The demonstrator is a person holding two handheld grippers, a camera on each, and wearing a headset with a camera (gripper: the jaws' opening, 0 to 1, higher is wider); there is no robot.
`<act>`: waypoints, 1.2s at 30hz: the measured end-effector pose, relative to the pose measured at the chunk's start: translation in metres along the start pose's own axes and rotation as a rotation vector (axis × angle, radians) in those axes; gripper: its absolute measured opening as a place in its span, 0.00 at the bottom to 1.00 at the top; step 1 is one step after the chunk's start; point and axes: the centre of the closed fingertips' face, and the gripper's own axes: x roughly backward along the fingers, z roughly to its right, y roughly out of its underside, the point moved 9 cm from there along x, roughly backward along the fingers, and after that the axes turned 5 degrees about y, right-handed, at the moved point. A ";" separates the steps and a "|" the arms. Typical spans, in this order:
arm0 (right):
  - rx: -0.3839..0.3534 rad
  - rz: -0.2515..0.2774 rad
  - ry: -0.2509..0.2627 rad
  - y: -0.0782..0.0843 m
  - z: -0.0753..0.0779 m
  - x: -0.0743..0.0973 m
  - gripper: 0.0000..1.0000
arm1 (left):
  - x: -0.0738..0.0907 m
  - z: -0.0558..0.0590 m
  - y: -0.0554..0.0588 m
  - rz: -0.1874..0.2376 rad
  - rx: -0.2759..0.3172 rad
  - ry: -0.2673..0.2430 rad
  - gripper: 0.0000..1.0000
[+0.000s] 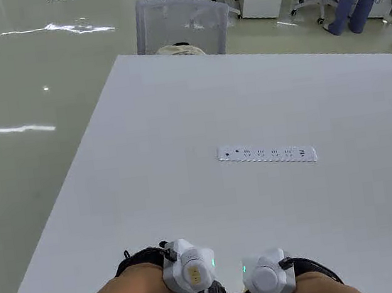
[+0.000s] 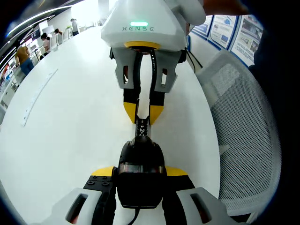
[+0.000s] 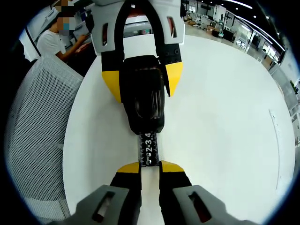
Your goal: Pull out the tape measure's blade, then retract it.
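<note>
Tape measure [image 2: 140, 173] sits at 6 o'clock in the head view, at the near edge of the white table [image 1: 247, 97], clamped between the left gripper's [image 2: 139, 171] jaws. At 12 o'clock from it in the left gripper view, the right gripper [image 3: 150, 166] pinches the short drawn blade [image 3: 148, 147].

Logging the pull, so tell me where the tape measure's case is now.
In the left gripper view the case sits clamped in the left gripper at bottom centre, over the white table, its blade running ahead to the right gripper.
</note>
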 end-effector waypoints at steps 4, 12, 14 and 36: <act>-0.004 -0.008 0.003 0.006 0.001 0.003 0.12 | 0.000 0.000 0.000 0.000 0.001 0.001 0.35; -0.021 -0.016 0.009 0.014 0.000 0.007 0.12 | 0.000 0.001 -0.001 -0.001 0.002 -0.001 0.35; -0.025 -0.017 0.011 0.016 0.000 0.007 0.12 | 0.000 0.001 0.000 -0.001 0.001 0.000 0.35; -0.049 -0.032 0.020 0.032 0.000 0.016 0.11 | -0.001 0.000 -0.001 -0.001 0.011 0.005 0.35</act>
